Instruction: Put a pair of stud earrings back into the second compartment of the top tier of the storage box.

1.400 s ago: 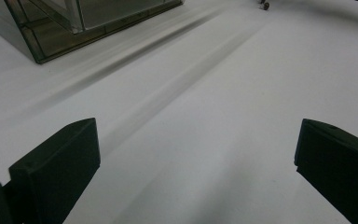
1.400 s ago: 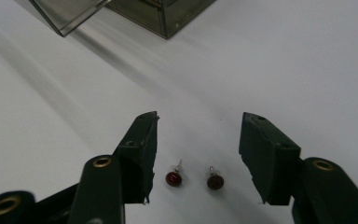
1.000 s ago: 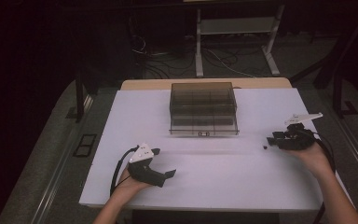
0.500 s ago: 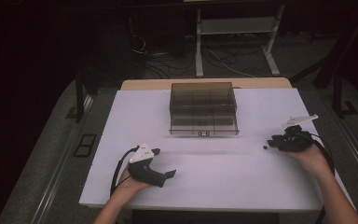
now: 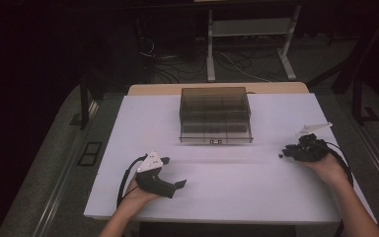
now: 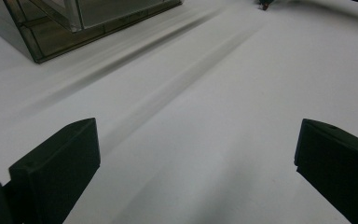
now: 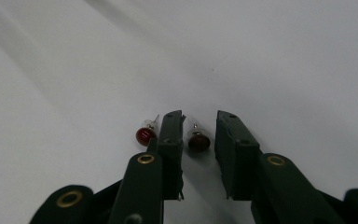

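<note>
Right gripper (image 7: pixel 199 122) dropped lower since a second ago, jaws part-open astride dark stud (image 7: pixel 198 141); red stud (image 7: pixel 145 135) at 9 o'clock outside. Grasp near. Left gripper (image 5: pixel 170 178) wide, empty, unmoved. Box (image 5: pixel 215 114) at 12.

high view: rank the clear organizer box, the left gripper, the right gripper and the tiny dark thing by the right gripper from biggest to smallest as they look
1. clear organizer box, plainly largest.
2. left gripper and right gripper: they look about alike, and the turned hands make ranking them unsure.
3. tiny dark thing, a mere speck on the white table.
</note>
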Demonstrator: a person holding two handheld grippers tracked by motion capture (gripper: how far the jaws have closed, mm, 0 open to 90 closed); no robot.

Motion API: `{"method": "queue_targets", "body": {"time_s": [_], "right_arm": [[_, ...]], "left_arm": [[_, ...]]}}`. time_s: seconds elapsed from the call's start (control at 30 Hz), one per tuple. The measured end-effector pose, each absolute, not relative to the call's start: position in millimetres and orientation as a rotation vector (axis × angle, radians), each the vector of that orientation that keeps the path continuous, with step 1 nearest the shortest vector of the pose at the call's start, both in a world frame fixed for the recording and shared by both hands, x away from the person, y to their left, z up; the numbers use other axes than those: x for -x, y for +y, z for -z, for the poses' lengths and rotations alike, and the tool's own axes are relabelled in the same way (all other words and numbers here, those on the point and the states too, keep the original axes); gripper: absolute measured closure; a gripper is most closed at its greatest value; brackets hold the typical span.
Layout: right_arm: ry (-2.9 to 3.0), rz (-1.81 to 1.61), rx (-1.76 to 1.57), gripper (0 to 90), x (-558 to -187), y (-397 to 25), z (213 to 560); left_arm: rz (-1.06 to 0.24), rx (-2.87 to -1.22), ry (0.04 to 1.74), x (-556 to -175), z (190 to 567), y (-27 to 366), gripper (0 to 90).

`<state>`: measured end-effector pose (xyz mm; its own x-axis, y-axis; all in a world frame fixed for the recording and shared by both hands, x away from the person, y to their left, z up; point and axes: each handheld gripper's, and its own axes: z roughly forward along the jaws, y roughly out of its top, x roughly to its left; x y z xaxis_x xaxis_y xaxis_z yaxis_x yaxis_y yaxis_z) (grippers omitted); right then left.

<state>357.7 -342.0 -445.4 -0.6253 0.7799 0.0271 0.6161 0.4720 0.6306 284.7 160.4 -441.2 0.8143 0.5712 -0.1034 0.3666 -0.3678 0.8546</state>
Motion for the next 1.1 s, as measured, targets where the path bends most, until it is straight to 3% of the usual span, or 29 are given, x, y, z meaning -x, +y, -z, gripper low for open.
{"method": "queue_targets", "body": {"time_s": [0.13, 0.27, 1.1], "right_arm": [[2.462, -0.893, -1.194, 72.1, -357.8, -342.1, 445.7], [2.462, -0.894, -1.192, 78.5, -358.0, -343.1, 445.5], [2.416, -1.011, -1.185, 78.7, -352.9, -345.2, 422.7]], "left_arm": [[-0.258, -1.997, 0.695, -284.6, 441.3, 160.2, 0.0], [-0.257, -1.998, 0.698, -284.7, 441.2, 160.5, 0.0], [-0.255, -1.999, 0.7, -285.2, 441.9, 160.6, 0.0]]}}
